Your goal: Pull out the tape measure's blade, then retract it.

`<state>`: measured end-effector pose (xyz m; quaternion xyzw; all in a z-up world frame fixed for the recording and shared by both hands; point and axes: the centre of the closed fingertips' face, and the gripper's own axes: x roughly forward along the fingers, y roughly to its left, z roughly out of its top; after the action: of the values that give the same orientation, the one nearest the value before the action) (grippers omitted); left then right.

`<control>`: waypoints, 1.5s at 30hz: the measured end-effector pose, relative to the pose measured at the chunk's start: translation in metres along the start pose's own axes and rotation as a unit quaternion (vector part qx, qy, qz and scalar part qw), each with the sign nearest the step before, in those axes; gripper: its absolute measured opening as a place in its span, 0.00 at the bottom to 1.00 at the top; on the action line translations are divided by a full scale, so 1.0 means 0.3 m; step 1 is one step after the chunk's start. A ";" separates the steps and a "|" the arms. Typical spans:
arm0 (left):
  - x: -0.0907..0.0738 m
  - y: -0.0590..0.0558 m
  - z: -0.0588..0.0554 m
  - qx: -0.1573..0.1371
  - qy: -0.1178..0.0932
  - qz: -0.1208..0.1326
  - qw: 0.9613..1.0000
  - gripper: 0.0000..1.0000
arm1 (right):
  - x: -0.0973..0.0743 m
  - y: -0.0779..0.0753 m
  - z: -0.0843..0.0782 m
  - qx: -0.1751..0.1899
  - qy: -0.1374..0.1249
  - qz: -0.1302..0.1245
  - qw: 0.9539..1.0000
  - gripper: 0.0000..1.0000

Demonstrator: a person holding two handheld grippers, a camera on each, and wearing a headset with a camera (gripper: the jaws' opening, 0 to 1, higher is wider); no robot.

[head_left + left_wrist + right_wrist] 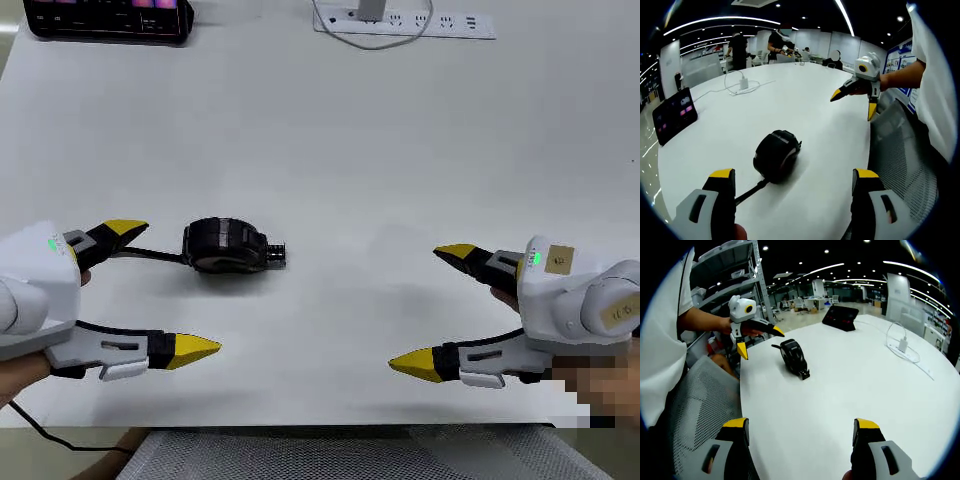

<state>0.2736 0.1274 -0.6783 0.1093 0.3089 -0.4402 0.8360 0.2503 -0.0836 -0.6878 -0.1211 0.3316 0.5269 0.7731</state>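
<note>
Bright, even light on the white surface (400,150) in the head view, falling from overhead and nicely diffuse. The tape measure (225,245) throws a faint, soft-edged shadow at its 6 o'clock side. This view is crisp, with straight lines throughout. In the left gripper view, long ceiling light strips (715,21) arc across 11 o'clock, bent by the fisheye, and the surface looks cooler and dimmer. In the right gripper view, small ceiling spots (827,251) glow at 12 o'clock against a dark ceiling. The shelf rack (725,270) bows at 10 o'clock, and the far room goes soft.
</note>
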 end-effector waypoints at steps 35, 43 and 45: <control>0.116 0.118 -0.022 0.075 0.060 -0.034 0.995 0.67 | 0.011 -0.020 0.003 0.000 0.007 0.008 1.000 0.80; 0.139 0.120 -0.032 0.116 0.084 -0.045 0.989 0.60 | 0.009 -0.024 -0.003 0.002 0.009 0.006 1.000 0.80; 0.145 0.119 -0.039 0.124 0.092 -0.049 0.987 0.55 | 0.010 -0.025 -0.005 0.002 0.009 0.006 1.000 0.80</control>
<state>0.3158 0.1246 -0.7174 0.2366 0.3323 -0.5036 0.7616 0.2570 -0.0853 -0.6919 -0.1220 0.3405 0.5295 0.7673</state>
